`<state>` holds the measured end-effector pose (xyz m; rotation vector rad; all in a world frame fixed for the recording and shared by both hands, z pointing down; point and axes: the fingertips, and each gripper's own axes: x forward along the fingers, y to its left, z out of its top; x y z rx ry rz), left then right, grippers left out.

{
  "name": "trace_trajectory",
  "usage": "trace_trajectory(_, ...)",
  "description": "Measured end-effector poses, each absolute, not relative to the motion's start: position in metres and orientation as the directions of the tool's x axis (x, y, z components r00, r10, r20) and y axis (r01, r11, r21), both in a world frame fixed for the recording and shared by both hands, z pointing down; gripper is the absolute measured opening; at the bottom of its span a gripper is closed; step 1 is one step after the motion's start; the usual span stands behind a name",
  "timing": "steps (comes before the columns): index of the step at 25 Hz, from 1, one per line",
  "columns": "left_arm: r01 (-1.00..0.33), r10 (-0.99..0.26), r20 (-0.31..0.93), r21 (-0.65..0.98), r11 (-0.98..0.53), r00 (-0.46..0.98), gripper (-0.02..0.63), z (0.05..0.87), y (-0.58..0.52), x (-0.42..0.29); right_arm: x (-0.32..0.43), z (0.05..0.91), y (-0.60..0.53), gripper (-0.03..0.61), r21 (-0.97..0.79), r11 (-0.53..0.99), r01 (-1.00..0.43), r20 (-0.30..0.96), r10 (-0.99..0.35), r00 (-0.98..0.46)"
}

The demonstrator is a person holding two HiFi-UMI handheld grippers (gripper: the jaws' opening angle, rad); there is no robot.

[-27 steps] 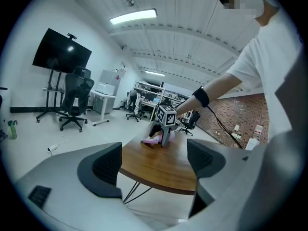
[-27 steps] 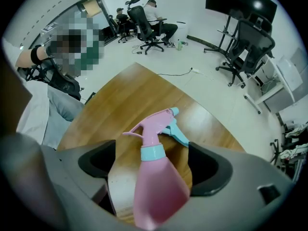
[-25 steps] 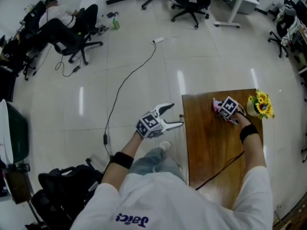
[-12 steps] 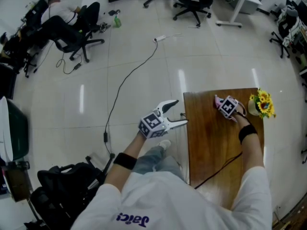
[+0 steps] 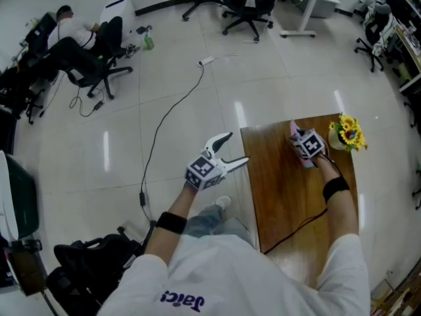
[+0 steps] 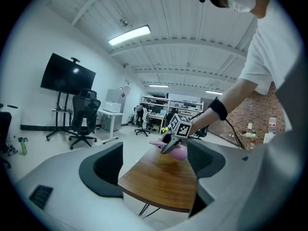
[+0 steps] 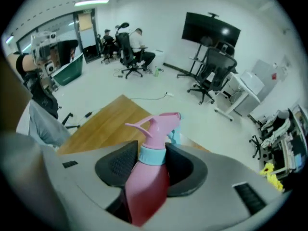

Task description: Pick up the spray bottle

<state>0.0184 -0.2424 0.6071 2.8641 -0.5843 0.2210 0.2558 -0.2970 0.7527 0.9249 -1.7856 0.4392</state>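
The pink spray bottle (image 7: 153, 131) with a pale blue collar stands upright between the dark pads of my right gripper (image 7: 151, 163), whose jaws are closing tight on its neck and shoulders. In the head view the right gripper (image 5: 300, 143) hangs over the far end of the wooden table (image 5: 283, 196), pointing steeply down, with the spray bottle (image 5: 306, 162) mostly hidden under it. My left gripper (image 5: 235, 149) is open and empty off the table's left edge. In the left gripper view the spray bottle (image 6: 179, 151) shows beyond the open left gripper (image 6: 154, 165).
A pot of yellow flowers (image 5: 346, 132) stands at the table's far right corner, close to the right gripper. A black cable (image 5: 296, 224) crosses the near part of the table. Office chairs (image 5: 247, 5), a desk and a floor cable (image 5: 168, 114) lie farther off.
The right gripper's jaws have shut on the spray bottle and the hand has risen with it. The left gripper has lifted slightly, still open.
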Motion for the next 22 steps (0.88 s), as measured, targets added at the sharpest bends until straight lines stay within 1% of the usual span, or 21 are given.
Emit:
trace_trajectory(3,-0.405,-0.376,0.186,0.161,-0.900,0.908,0.425,0.596,-0.241,0.026,0.260,0.714,-0.300,0.183,0.132,0.533,-0.836,0.837,-0.512,-0.194)
trace_trajectory(7,-0.368,-0.338,0.189,0.158,-0.917,0.922,0.425,0.587,-0.232,0.040,0.257,0.660,-0.283,0.183,0.110,0.457,-0.883,0.734,-0.636,-0.237)
trace_trajectory(9,-0.342,-0.316,0.178,0.144,-0.929,0.932,0.425,0.576,-0.226,0.049,0.261,0.632,-0.268,0.183,0.104,0.404,-0.909,0.675,-0.700,-0.233)
trace_trajectory(12,-0.296,-0.281,0.131,0.120,-0.947,0.951,0.425,0.549,-0.221,0.067,0.269,0.581,-0.244,0.184,0.076,0.298,-0.952,0.553,-0.807,-0.208)
trace_trajectory(17,-0.214,-0.209,0.088,0.045,-0.976,0.974,0.425,0.518,-0.208,0.105,0.287,0.503,-0.186,0.184,0.083,0.116,-0.990,0.337,-0.938,-0.082)
trace_trajectory(22,-0.090,-0.088,0.044,0.046,-0.995,0.995,0.425,0.491,-0.183,0.155,0.324,0.452,-0.104,0.184,0.089,-0.115,-0.989,0.170,-0.977,0.129)
